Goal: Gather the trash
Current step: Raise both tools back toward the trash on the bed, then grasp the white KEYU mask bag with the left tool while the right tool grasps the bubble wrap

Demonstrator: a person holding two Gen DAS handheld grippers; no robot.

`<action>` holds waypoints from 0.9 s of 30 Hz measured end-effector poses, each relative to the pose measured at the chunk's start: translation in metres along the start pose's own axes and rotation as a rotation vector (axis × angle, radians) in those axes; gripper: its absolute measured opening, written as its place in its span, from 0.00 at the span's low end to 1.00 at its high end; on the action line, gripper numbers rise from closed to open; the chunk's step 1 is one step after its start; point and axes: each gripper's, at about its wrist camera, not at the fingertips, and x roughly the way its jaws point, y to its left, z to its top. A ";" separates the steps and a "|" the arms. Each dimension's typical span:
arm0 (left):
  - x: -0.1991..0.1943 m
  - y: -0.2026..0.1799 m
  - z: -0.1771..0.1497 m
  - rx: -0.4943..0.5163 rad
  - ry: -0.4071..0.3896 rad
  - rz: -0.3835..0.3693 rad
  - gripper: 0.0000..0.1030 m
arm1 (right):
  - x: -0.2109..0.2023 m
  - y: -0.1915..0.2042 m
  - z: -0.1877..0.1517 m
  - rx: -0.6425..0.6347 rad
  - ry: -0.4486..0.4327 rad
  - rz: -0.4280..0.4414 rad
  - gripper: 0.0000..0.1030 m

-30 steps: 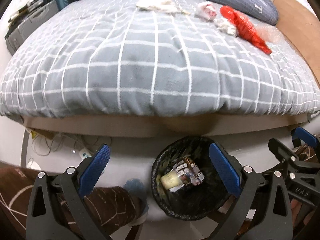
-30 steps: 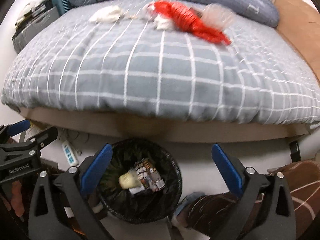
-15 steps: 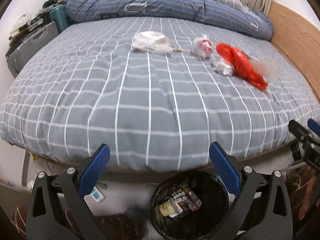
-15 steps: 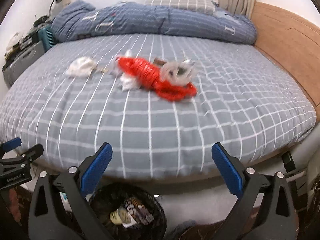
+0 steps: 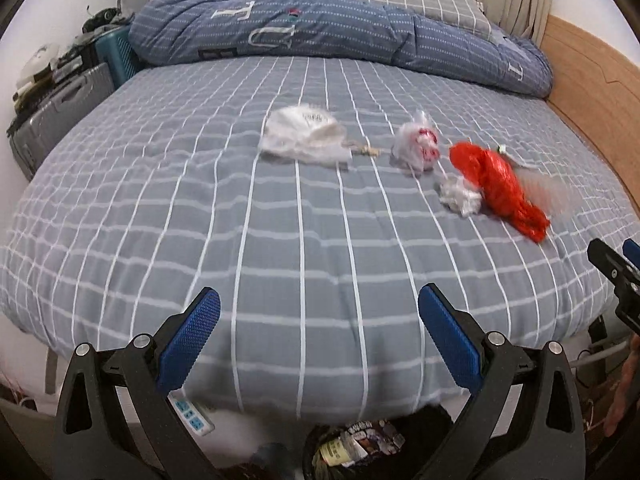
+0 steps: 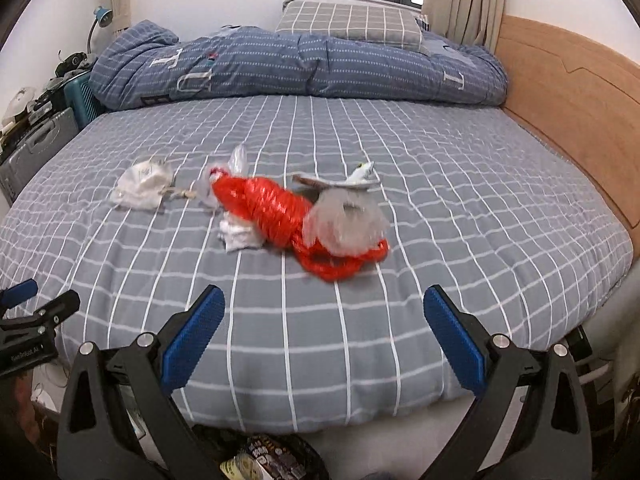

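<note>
Trash lies on the grey checked bed [image 5: 200, 184]: a white crumpled bag [image 5: 304, 136] [image 6: 142, 188], a clear bag with red print [image 5: 418, 146], a white tissue wad [image 5: 460, 196] [image 6: 240, 236], a red plastic bag [image 5: 496, 184] [image 6: 276, 212] and a clear wrapper [image 6: 346, 222]. A black bin [image 5: 360, 448] [image 6: 264, 460] with packets inside stands on the floor below the bed's edge. My left gripper [image 5: 320, 332] and right gripper [image 6: 324, 328] hover open and empty over the near edge of the bed, well short of the trash.
A rolled blue duvet [image 6: 300, 68] and a checked pillow [image 6: 352, 20] lie at the bed's far end. A wooden headboard [image 6: 568, 92] runs along the right. A grey case [image 5: 56, 116] and clutter stand left. A power strip [image 5: 190, 416] lies on the floor.
Both grippers rose from over the bin and now look across the bed; the bin slid to the bottom edge of both views. Both stayed open.
</note>
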 end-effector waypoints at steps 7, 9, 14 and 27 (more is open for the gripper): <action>0.014 0.004 0.048 -0.001 -0.049 0.020 0.94 | 0.013 -0.006 0.022 0.018 -0.017 -0.012 0.93; 0.020 0.004 0.060 0.001 -0.058 0.025 0.94 | 0.019 -0.010 0.030 0.026 -0.020 -0.017 0.93; 0.042 0.002 0.091 0.018 -0.062 0.033 0.94 | 0.033 -0.018 0.049 0.043 -0.029 -0.031 0.93; 0.112 -0.004 0.144 0.042 -0.014 0.047 0.94 | 0.098 -0.046 0.100 0.058 0.048 -0.037 0.93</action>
